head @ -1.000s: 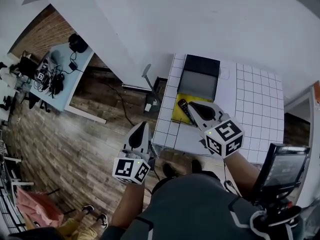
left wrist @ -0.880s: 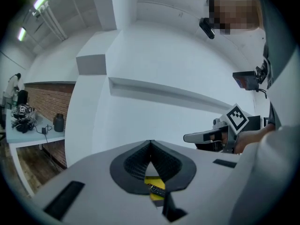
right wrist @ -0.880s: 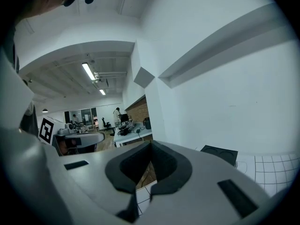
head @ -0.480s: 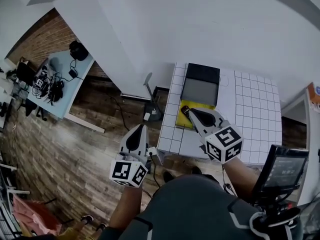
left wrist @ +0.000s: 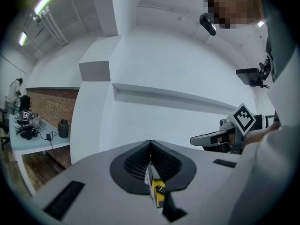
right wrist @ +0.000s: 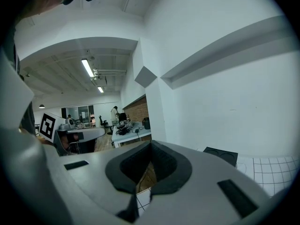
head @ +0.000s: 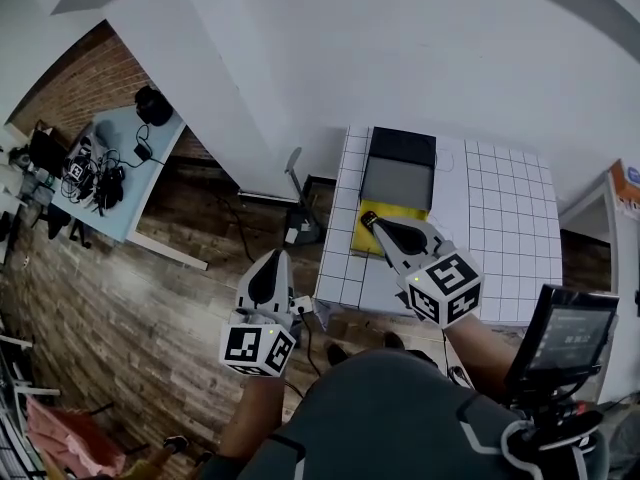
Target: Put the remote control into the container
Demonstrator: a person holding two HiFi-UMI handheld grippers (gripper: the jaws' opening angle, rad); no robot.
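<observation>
White gridded table by a plain white wall: remote outside the container, both grippers closed.

Head view: the remote control lies on a yellow pad just on the near side of the container. The right gripper hovers over the remote, and the left gripper hangs off the table, well apart from the container.
Left gripper view: the jaws meet with nothing between them, and the remote shows far beyond them.
Right gripper view: the jaws are pressed together and empty, with the container ahead to the right.
To take the remote cleanly, I judge the right jaws must spread, straddle its narrow width near the middle, then lift it over the container's near wall.
</observation>
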